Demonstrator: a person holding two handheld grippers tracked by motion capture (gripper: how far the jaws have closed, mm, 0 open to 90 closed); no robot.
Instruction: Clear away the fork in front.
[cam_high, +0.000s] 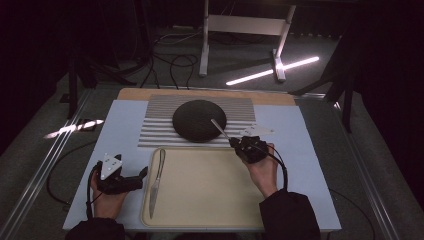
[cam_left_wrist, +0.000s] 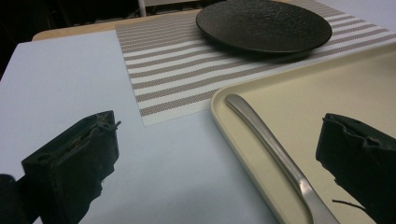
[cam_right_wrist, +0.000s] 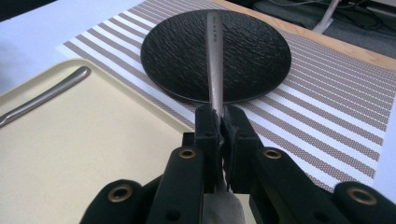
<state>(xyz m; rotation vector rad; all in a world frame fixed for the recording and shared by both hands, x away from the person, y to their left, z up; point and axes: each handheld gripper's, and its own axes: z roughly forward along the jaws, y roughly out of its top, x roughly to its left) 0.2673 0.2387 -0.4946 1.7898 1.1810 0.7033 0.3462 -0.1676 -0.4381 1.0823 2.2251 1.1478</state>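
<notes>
Dark room; grey floor (cam_high: 320, 100) w/ bright light strip (cam_high: 272, 70), black cables (cam_high: 170, 62), white stand frame (cam_high: 245, 25) beyond tabletop (cam_high: 125, 130).

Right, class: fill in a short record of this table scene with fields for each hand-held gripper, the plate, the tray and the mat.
right hand-held gripper: shut on a metal utensil, whose handle reaches over the plate
left hand-held gripper: open, holding nothing, beside the tray
plate: black, on the striped mat
tray: cream, with a knife at its left edge
</notes>
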